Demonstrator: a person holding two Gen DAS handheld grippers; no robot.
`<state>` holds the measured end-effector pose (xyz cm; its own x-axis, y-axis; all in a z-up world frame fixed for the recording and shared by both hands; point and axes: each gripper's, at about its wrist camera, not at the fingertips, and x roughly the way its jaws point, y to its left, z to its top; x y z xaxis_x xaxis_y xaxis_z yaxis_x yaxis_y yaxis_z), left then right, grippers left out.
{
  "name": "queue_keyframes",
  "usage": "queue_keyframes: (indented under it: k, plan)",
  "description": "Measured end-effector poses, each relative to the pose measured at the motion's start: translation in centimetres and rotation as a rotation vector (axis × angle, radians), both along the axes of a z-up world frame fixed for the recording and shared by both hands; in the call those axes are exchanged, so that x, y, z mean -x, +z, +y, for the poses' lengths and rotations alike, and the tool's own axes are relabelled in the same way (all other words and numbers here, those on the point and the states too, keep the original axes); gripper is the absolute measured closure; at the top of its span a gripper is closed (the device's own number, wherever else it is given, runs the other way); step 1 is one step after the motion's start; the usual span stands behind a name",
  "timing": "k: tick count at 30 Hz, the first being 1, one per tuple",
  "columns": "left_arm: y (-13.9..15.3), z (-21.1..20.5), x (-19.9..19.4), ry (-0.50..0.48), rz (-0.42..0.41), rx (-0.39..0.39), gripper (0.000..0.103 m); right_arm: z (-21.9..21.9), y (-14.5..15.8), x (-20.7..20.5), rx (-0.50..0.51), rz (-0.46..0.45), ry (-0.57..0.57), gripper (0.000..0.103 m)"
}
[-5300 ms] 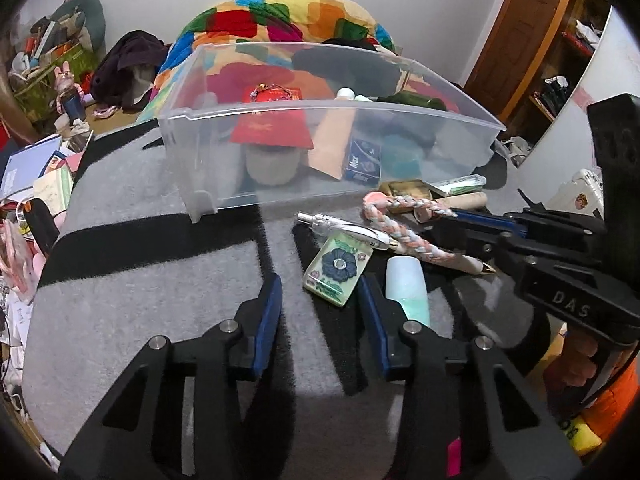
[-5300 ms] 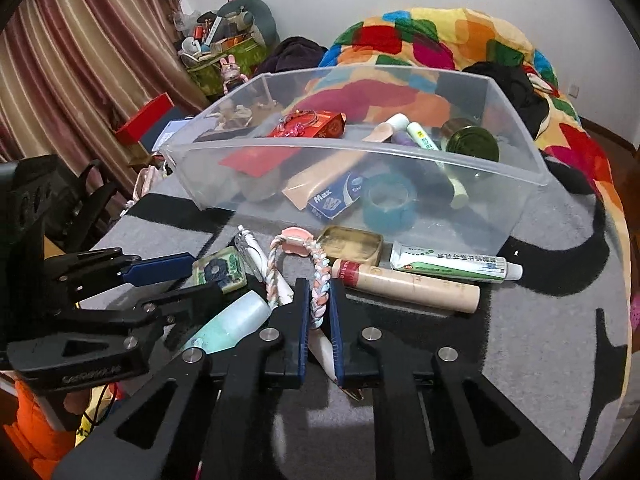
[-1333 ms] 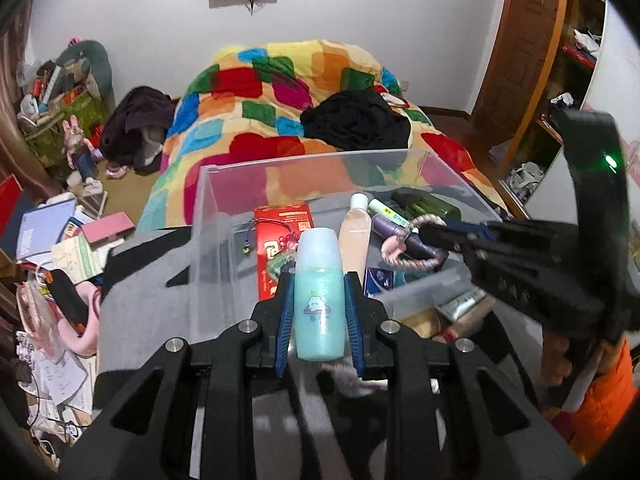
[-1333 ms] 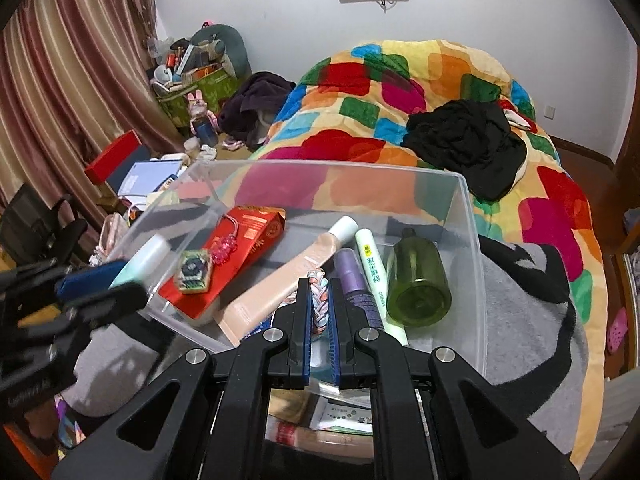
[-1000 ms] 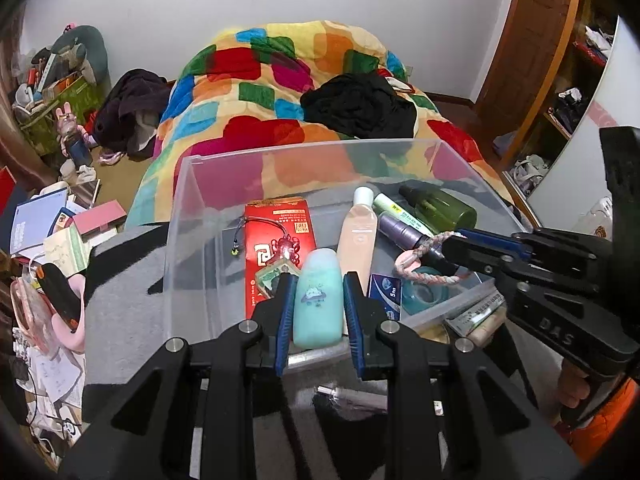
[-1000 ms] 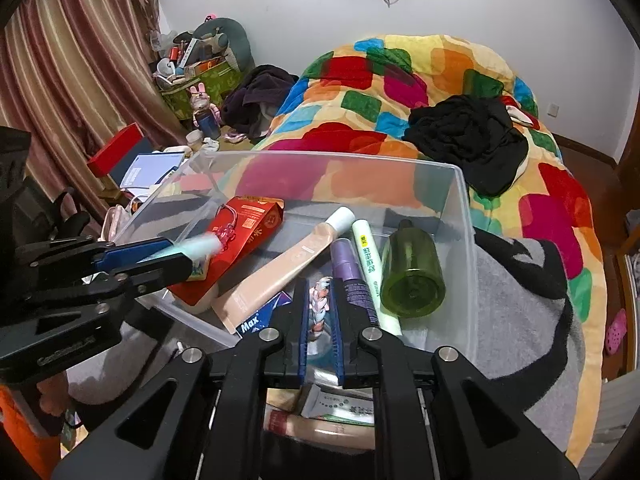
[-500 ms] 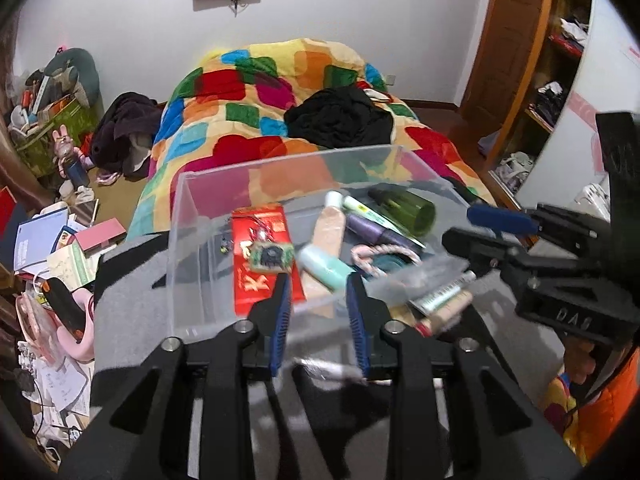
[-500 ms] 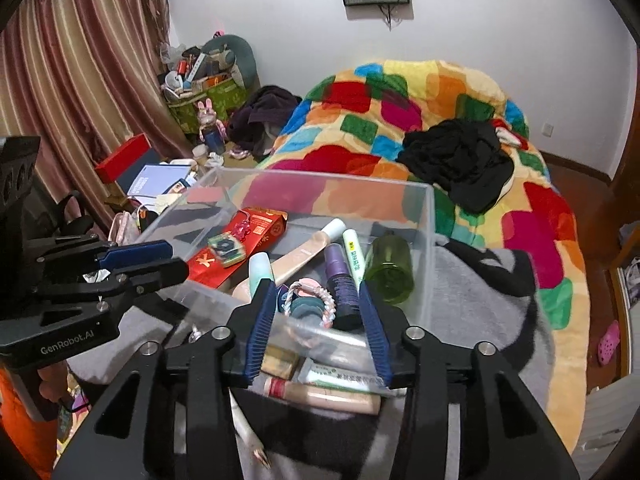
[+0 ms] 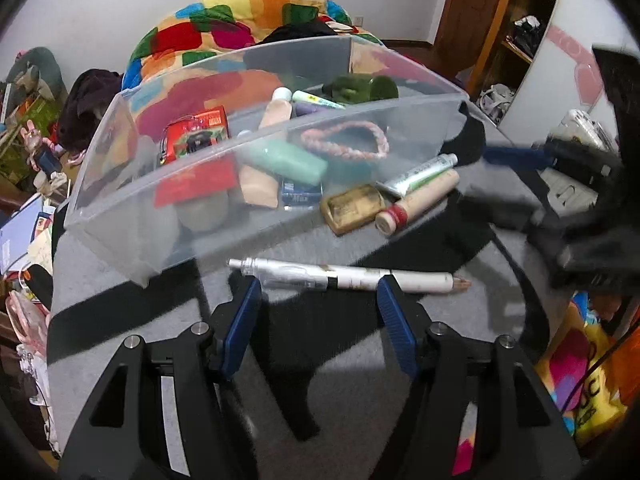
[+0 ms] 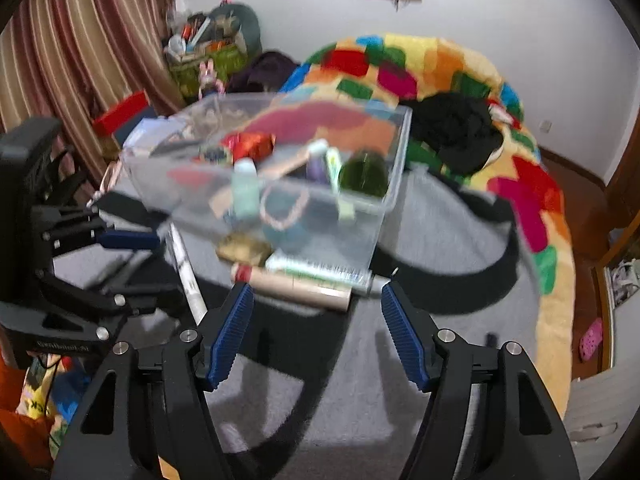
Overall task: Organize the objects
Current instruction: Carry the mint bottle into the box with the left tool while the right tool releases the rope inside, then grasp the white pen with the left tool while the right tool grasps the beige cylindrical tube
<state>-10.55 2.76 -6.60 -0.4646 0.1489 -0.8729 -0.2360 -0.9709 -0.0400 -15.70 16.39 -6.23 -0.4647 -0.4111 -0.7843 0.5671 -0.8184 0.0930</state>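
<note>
Left gripper [image 9: 318,296] and right gripper [image 10: 316,304] tilt downward, jaws opening, both empty

Clear glossy plastic bin [image 9: 132,216] (see-through) on fuzzy grey blanket [image 9: 440,304].

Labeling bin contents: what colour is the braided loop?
Pink and white braided loop; clearest in the left wrist view.

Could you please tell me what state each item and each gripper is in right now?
Left gripper: jaws opening, empty.
Right gripper: jaws opening, empty.
Clear bin: lidless, partly filled.
Mint bottle: lying in bin.
Braided loop: lying in bin.
White pen: lying outside bin.
Gold tin: outside bin.
</note>
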Motion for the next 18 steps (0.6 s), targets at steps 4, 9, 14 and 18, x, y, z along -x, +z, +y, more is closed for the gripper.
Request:
queue_keyframes:
  k: [4, 9, 14, 18]
  plan:
    - [1.3, 0.2, 1.4, -0.002, 0.029, -0.051, 0.042, -1.1, -0.2, 0.5, -0.004, 0.007, 0.039, 0.040]
    - [0.2, 0.4, 3.4, -0.018, -0.018, -0.104, 0.043, -1.3, -1.4, 1.4, -0.002, -0.049, 0.069, 0.040]
    - [-1.1, -1.0, 3.0, -0.020, -0.074, -0.174, 0.043, -0.4, -0.6, -1.0, 0.016, -0.049, 0.195, 0.041]
    - [-0.8, -1.7, 1.1, -0.041, -0.065, -0.177, 0.042, -1.2, 0.0, -1.7, -0.023, 0.009, 0.206, 0.041]
